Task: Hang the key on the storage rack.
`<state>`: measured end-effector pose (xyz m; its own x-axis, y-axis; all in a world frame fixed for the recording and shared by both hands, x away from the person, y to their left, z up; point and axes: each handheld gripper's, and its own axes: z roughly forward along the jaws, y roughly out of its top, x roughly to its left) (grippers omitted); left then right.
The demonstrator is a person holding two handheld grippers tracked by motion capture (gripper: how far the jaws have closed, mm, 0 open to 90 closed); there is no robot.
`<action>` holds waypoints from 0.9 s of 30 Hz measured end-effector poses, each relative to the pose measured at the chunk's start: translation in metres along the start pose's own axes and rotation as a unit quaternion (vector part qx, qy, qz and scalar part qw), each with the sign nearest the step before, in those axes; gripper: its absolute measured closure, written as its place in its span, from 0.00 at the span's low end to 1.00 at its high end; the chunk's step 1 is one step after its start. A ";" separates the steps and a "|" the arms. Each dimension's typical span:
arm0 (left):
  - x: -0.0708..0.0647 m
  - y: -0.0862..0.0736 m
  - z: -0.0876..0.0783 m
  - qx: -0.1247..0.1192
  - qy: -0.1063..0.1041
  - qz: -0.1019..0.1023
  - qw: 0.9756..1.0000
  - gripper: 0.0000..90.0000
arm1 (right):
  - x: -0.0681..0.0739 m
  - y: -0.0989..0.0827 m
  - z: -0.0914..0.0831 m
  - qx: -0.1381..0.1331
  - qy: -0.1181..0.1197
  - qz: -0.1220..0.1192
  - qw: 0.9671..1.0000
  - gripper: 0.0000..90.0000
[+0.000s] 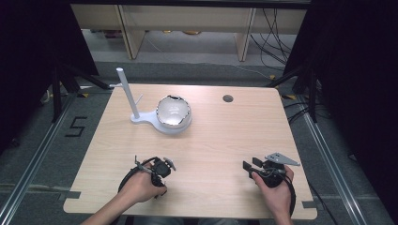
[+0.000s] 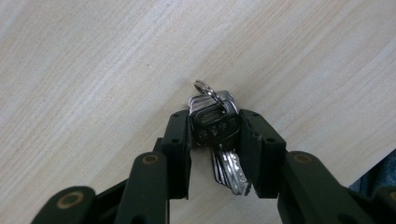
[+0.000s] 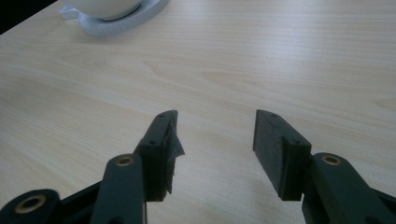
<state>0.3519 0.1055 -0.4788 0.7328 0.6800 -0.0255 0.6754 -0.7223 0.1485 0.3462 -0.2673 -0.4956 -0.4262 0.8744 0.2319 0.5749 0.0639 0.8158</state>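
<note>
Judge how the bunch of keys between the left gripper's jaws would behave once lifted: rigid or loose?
Probably loose: the bunch of keys hangs on one small ring, so ungripped keys would likely swing and fan out. The smooth metal heads may slip between the left gripper's pads. Likely sturdy, not fragile.

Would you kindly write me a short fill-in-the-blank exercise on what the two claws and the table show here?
1. The left claw is shut on a bunch of ____.
2. The right claw stands ____, with nothing between its jaws.
3. On the far part of the table a white stand carries a shiny ____ beside its upright pole.
4. The keys are joined by a metal ____ at their top.

Missing words: keys; open; bowl; ring
</note>
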 end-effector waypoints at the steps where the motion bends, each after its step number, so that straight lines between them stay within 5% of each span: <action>1: 0.000 0.000 0.000 0.000 0.000 0.000 1.000 0.72 | 0.000 0.000 0.000 0.000 0.000 0.000 1.000 0.56; 6: 0.002 -0.002 -0.001 0.001 -0.007 -0.002 1.000 0.73 | 0.000 0.000 0.001 0.002 -0.002 0.001 1.000 0.56; 10: 0.003 -0.004 0.001 -0.009 -0.028 -0.034 0.999 0.62 | -0.001 0.000 0.000 0.002 -0.005 -0.002 1.000 0.56; 13: 0.004 -0.008 -0.001 -0.007 -0.031 -0.039 0.999 0.60 | -0.001 0.000 0.000 0.002 -0.005 -0.001 1.000 0.56; 18: 0.001 -0.010 -0.001 0.015 -0.025 -0.029 0.999 0.61 | 0.000 0.000 0.002 0.005 -0.006 0.001 1.000 0.56; 19: 0.002 -0.010 -0.001 0.013 -0.019 -0.013 1.000 0.65 | 0.005 0.000 0.000 0.015 -0.004 0.018 1.000 0.56; 27: 0.001 -0.006 -0.001 0.025 -0.002 0.005 1.000 0.77 | 0.004 -0.001 0.002 0.012 0.001 0.019 1.000 0.56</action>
<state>0.3479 0.1107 -0.4786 0.7392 0.6729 -0.0287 0.6719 -0.7339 0.1000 0.3450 -0.2627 -0.4959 -0.4042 0.8757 0.2640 0.6079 0.0415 0.7929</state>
